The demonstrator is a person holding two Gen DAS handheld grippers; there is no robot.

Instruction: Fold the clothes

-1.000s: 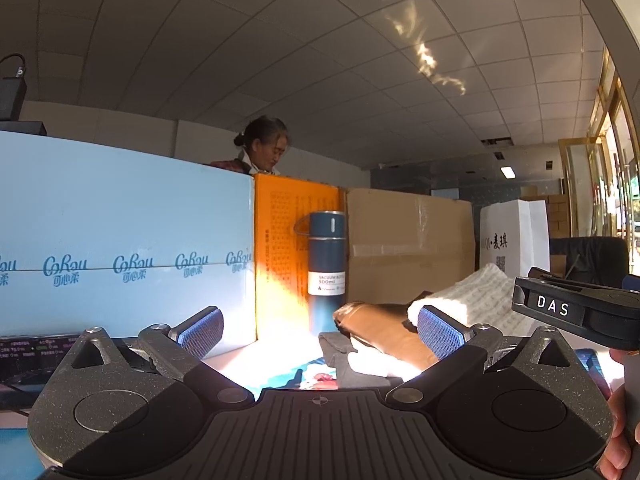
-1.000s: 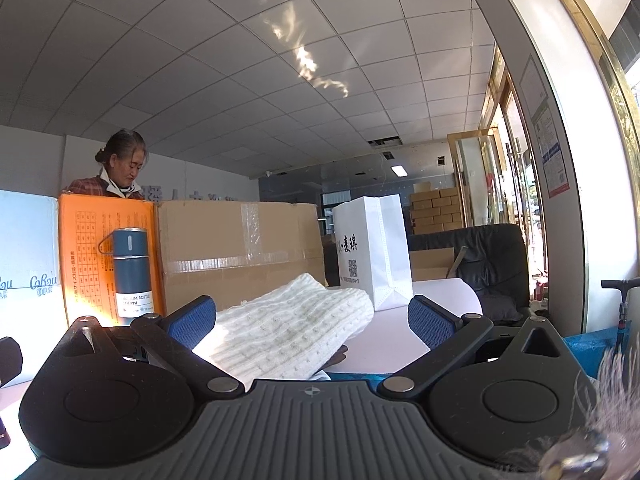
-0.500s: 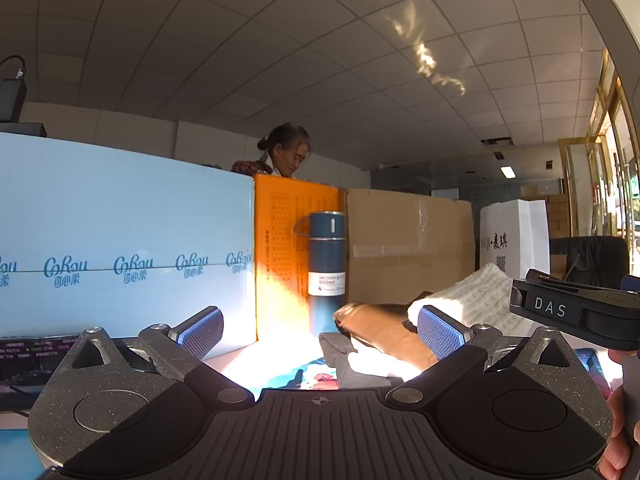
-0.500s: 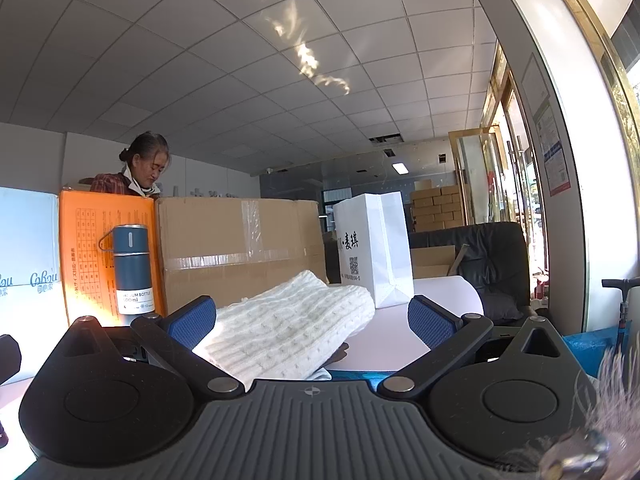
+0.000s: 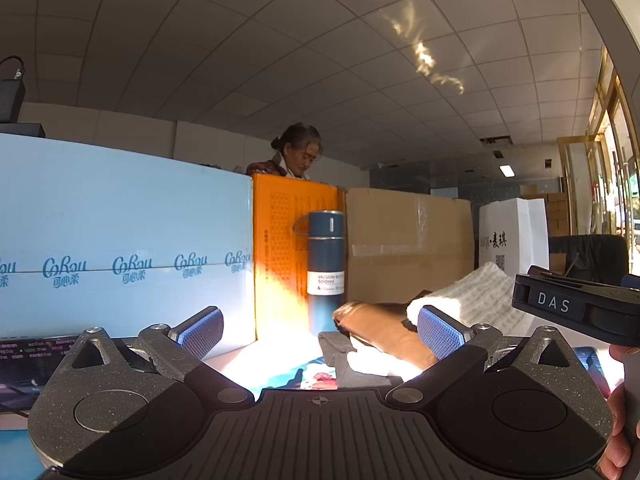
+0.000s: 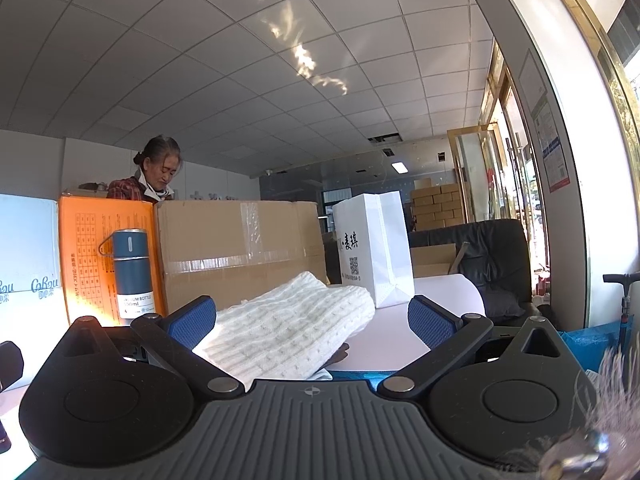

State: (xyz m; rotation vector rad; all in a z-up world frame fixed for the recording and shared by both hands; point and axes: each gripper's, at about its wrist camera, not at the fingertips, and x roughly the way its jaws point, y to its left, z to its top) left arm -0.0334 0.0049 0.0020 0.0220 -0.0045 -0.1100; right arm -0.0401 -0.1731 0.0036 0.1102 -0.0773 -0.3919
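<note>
Left wrist view: the left gripper (image 5: pixel 320 330) gapes, empty, boxes walling the far table edge; a folded brown garment (image 5: pixel 384 330) lies just ahead.

Right wrist view: the right gripper (image 6: pixel 312 322) is spread wide, empty. A folded white knit sweater (image 6: pixel 292 332) slants away rightward, bare white table (image 6: pixel 384 336) beside it.
</note>
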